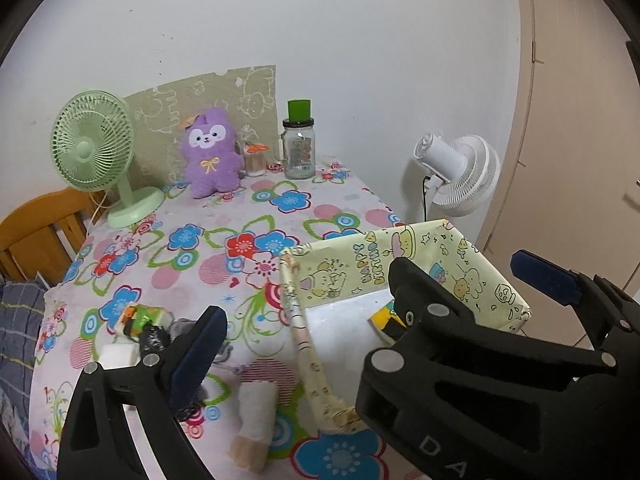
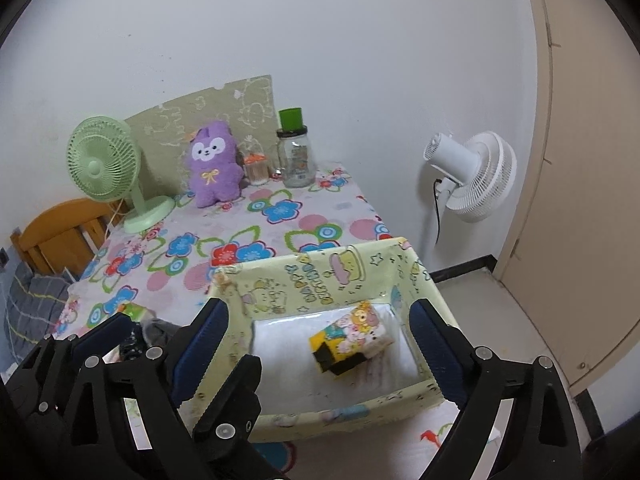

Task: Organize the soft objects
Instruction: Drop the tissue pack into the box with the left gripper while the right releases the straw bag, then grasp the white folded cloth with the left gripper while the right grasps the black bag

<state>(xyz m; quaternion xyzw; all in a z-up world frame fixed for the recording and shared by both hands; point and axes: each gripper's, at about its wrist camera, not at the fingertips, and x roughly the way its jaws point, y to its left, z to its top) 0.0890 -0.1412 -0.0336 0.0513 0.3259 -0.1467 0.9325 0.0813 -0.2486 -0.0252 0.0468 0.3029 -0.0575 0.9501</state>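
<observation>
The right gripper [image 2: 320,332] hangs over the box with its blue ribbed pads spread wide, nothing between them; the left gripper [image 1: 372,296] is likewise released and empty, one black finger over the box's inside. No earlier view exists to show motion.

The table [image 2: 280,216] wears a glossy floral cloth of blue, red and pink blooms. On its near corner sits one rectangular box [image 2: 320,276], wrapped in pale yellow cartoon paper, its floor lined white. Inside lies one soft, blocky packet [image 2: 352,332], yellow and black with printed cartoon figures, tilted on the lining.

Two fans: a mint plastic desk fan [image 2: 104,160] with a round grille on the table, a white one [image 2: 476,176] beside it on a stand. One fuzzy purple plush [image 2: 212,164] sits upright at the back, next to one clear glass jar [image 2: 296,160] capped green.

Left of the box, on the cloth, lies a small heap of soft items [image 1: 152,332], and one cream rolled cloth [image 1: 256,420].
</observation>
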